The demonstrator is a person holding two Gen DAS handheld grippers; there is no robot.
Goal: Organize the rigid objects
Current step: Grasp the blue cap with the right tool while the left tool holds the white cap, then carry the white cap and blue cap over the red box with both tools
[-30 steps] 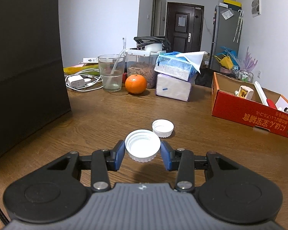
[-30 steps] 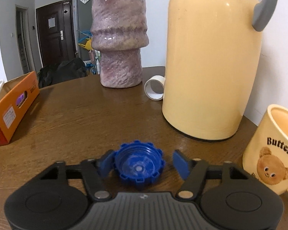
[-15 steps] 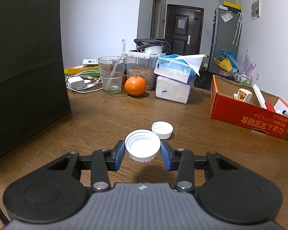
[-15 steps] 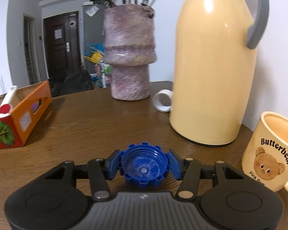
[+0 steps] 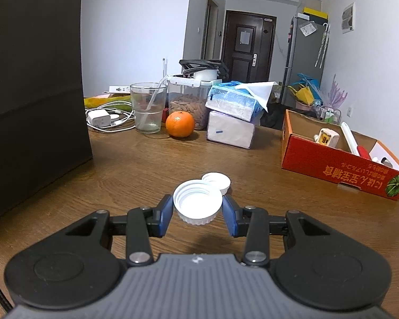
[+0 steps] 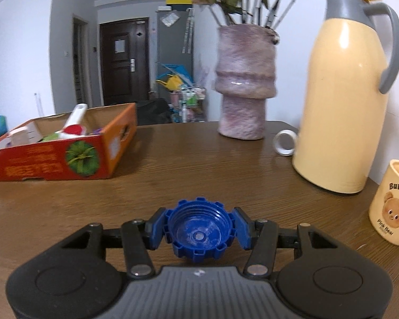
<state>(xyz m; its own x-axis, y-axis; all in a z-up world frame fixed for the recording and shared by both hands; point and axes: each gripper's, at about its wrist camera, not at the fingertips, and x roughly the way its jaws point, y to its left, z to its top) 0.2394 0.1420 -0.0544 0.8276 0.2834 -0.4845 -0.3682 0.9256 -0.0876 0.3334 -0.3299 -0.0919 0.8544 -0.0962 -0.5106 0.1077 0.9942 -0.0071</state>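
Sitting rim-up between the pads, the white cap [image 5: 198, 206] is being pinched across its ribbed wall by the left tongs [image 5: 196, 212], above the table [image 5: 146, 164]; the right tongs [image 6: 199, 230] are squeezing the notched blue cap [image 6: 199, 232] likewise. Both look light, stiff and thin-walled, so gentle side pressure seems enough. A smaller white cap [image 5: 218, 179] is lying beyond, and the red box [image 6: 66, 156] is waiting nearby.

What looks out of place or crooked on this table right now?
The upper tissue pack sits tilted and skewed on the white pack beneath it. A roll of tape stands on edge beside the yellow flask. One loose white cap lies open side up on the table.
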